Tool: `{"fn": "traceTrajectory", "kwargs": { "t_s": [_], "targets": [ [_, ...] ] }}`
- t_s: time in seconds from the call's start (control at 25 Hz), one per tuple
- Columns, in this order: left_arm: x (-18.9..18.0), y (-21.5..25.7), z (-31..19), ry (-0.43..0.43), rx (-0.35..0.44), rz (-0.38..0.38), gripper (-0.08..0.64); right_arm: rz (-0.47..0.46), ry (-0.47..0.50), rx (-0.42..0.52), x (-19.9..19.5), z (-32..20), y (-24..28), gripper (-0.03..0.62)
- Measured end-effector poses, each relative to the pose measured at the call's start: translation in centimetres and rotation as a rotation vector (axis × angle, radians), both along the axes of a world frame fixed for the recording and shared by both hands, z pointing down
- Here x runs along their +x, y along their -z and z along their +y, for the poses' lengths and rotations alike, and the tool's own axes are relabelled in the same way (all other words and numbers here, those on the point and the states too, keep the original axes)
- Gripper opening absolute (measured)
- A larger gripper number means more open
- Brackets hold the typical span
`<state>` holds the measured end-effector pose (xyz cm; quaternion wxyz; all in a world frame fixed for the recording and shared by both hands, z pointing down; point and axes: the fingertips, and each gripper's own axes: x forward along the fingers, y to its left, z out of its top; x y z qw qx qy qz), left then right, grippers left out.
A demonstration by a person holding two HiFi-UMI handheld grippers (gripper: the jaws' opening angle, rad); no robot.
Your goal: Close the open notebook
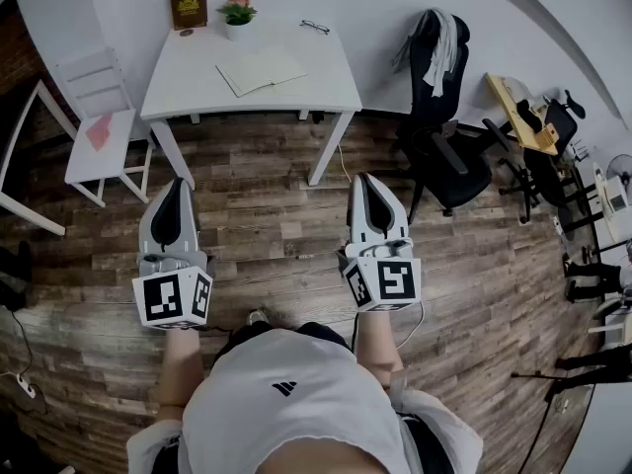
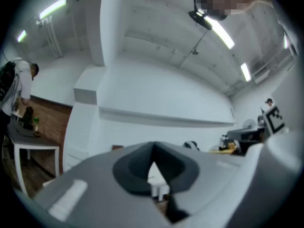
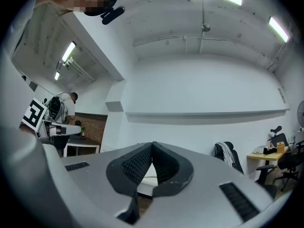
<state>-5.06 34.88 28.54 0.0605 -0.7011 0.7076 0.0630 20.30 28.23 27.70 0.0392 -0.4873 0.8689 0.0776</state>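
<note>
White table [image 1: 178, 92] with the open notebook [image 1: 261, 71] — both grippers closed and empty

Head view: the notebook lies open and flat near the middle of the table, its pages facing up. At the back edge of the table a brown book [image 1: 188, 7] stands upright, and just beside it is a potted plant [image 1: 237, 13] with a pink flower. A pair of glasses [image 1: 315, 27] lies near the back right corner. A white chair [image 1: 99, 117] stands at the left of the table and a black office chair [image 1: 444, 151] with clothing over its back stands at the right. The left gripper [image 1: 178, 182] and the right gripper [image 1: 363, 178] are held side by side over the wooden floor [image 1: 286, 235], both pointing toward the table and well apart from it. Neither touches the notebook.

Left gripper view: the jaws of the left gripper [image 2: 153, 148] are together, the dark pads meeting at the tip, and nothing is between them. Behind them are a white wall and ceiling lamps; a person [image 2: 19, 87] stands at another table at the far left.

Right gripper view: the jaws of the right gripper [image 3: 152, 146] are also pressed together — no object is held. A bit of the white table edge [image 3: 146, 186] shows below the pads, but the notebook cannot be made out here.
</note>
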Motion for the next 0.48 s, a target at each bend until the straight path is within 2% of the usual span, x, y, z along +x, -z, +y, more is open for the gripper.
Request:
{"fn": "traceTrajectory", "kwargs": {
  "t_s": [0.48],
  "targets": [
    [-1.5,-0.3,0.8,0.005,-0.005,0.005,0.009,0.008,-0.011,-0.004,-1.1,0.7,-0.4,-0.005]
  ]
}}
